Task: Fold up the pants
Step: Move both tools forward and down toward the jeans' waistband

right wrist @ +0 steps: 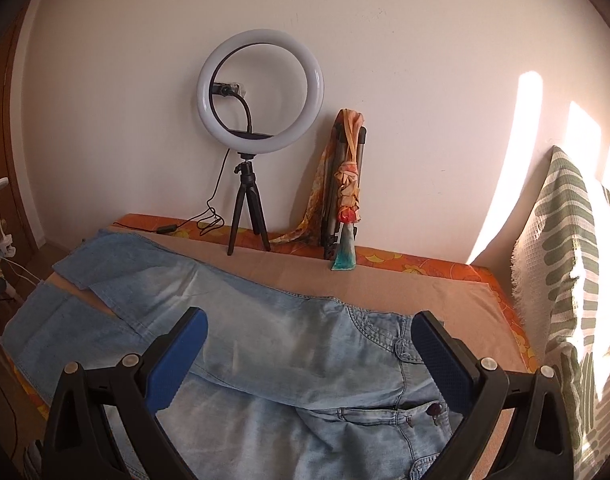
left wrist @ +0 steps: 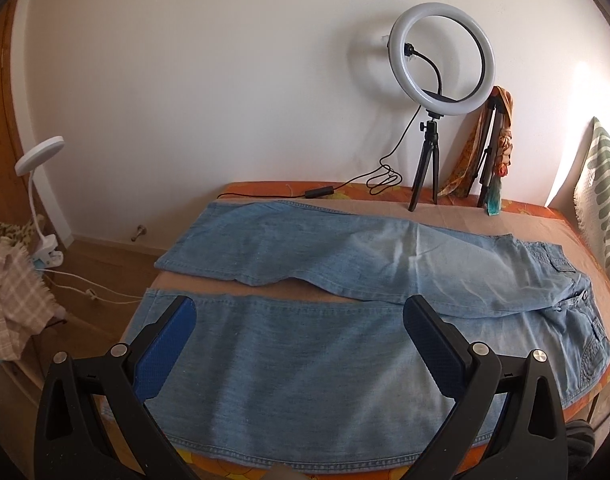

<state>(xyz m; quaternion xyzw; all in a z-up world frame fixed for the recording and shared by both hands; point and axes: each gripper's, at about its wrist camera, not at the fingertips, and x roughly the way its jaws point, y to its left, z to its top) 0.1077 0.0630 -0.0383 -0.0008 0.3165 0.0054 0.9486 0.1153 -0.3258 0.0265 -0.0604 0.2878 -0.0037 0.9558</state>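
Note:
Light blue denim pants (left wrist: 305, 344) lie spread flat on the table, legs pointing left and waist at the right. In the right wrist view the pants (right wrist: 285, 344) show their waistband and button at the lower right. My left gripper (left wrist: 301, 312) is open and empty, hovering above the near leg. My right gripper (right wrist: 309, 328) is open and empty, hovering above the waist and upper thigh area. The two legs are parted by a narrow gap of beige cloth.
The table has a beige cover (right wrist: 405, 292) over an orange patterned cloth (left wrist: 529, 210). A ring light on a tripod (left wrist: 441, 64) and a folded stand with a scarf (left wrist: 497, 148) stand at the back by the wall. A green patterned pillow (right wrist: 565, 280) lies at the right. A clip lamp (left wrist: 41, 160) stands at the left.

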